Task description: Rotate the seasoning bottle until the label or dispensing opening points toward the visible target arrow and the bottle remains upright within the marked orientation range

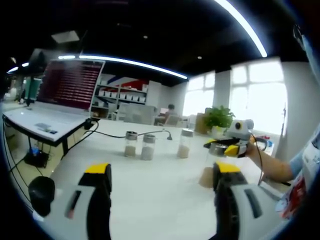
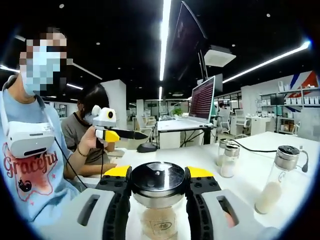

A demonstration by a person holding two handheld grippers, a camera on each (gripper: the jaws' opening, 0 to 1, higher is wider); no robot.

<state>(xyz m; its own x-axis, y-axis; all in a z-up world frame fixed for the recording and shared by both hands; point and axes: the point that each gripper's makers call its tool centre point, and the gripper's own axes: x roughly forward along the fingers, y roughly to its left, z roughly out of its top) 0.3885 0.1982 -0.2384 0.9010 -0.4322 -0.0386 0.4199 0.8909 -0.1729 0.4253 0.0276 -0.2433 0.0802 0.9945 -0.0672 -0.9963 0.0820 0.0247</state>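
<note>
Glass bottle: we see the clear seasoning bottle with a dark chrome cap [image 2: 158,186] at the bottom centre of the right gripper view, upright, tan powder in its lower part and a small label facing the camera.
Right tongs: the right tongs [image 2: 158,184] pinch this bottle just under the cap, yellow tips on either side; we judge this high grip suits turning it about its own axis without tipping.
Same grip, other view: at the right of the left gripper view the right tongs [image 1: 223,148] hold the bottle [image 1: 212,167] standing on the white bench [image 1: 150,190].
Left tongs: the left tongs [image 1: 162,175] stand spread with nothing between them, low in the frame.
Other containers: three similar shakers [image 1: 131,144] [image 1: 148,146] [image 1: 185,143] stand mid-frame, each part-filled with pale powder.
Target arrow: we cannot make one out.
</note>
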